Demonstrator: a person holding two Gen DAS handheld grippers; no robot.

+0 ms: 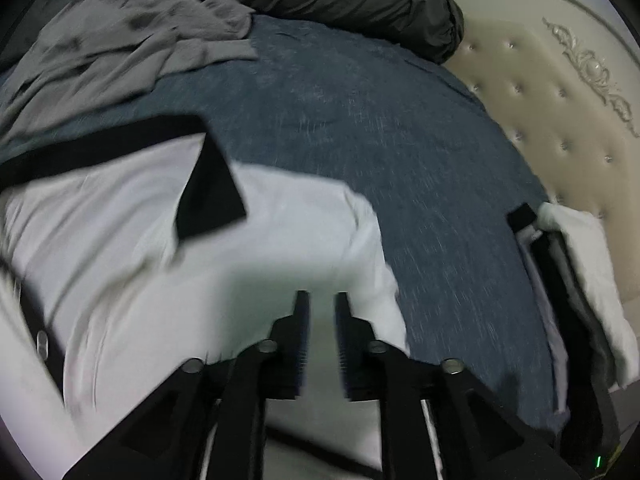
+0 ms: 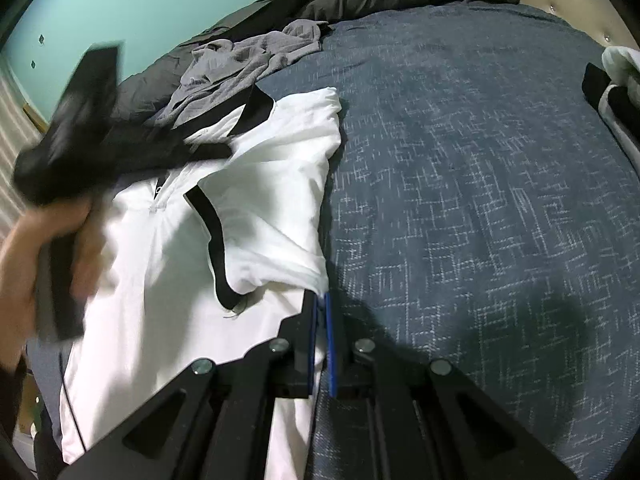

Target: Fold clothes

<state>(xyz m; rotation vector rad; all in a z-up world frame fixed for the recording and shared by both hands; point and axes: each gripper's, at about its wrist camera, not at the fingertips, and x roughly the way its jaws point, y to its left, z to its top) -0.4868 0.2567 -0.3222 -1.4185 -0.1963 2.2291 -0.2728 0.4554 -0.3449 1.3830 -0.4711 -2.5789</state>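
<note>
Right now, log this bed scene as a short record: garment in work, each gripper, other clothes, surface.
garment in work: white shirt with black trim, lying partly folded on the bed
right gripper: shut on the white shirt's edge
left gripper: slightly open above the shirt, nothing between its fingers
other clothes: crumpled grey shirt behind; folded stack by the headboard
surface: blue bedspread

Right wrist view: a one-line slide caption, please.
Right gripper pinches the white shirt's edge on the blue bedspread.
</note>
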